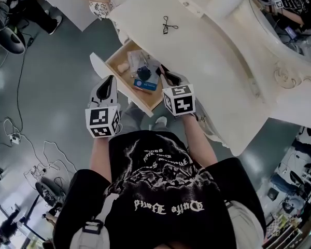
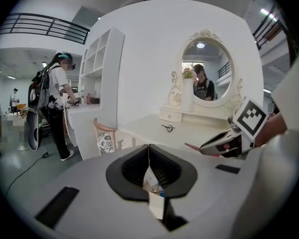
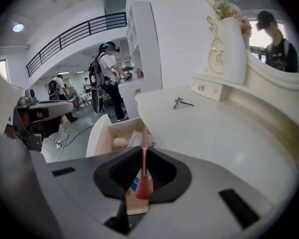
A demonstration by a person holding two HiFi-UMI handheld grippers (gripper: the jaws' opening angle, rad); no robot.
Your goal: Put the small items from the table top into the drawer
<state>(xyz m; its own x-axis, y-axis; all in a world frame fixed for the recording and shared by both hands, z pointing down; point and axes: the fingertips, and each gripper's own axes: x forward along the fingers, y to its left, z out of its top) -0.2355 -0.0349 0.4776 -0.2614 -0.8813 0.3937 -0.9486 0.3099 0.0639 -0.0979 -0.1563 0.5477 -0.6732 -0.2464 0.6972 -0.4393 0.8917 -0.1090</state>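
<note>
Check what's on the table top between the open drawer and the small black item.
Nothing. The table top between the drawer and the small black item is bare white surface. The head view shows it, and so does the right gripper view.

Drawer [image 1: 115, 62] open, items inside; thin pink stick [image 3: 144, 185] in right claw [image 3: 143, 152] near it; black clip [image 1: 169, 25] on tabletop [image 1: 212, 66].

Head view looks steeply down; both gripper views look across the same table [image 1: 212, 61].

Glossy, smooth cream-white painted bench [image 1: 212, 61]; matt pale bare-wood drawer [image 1: 115, 60]; matt grey plastic right claw [image 3: 142, 156] on smooth pink stick [image 3: 144, 133].
</note>
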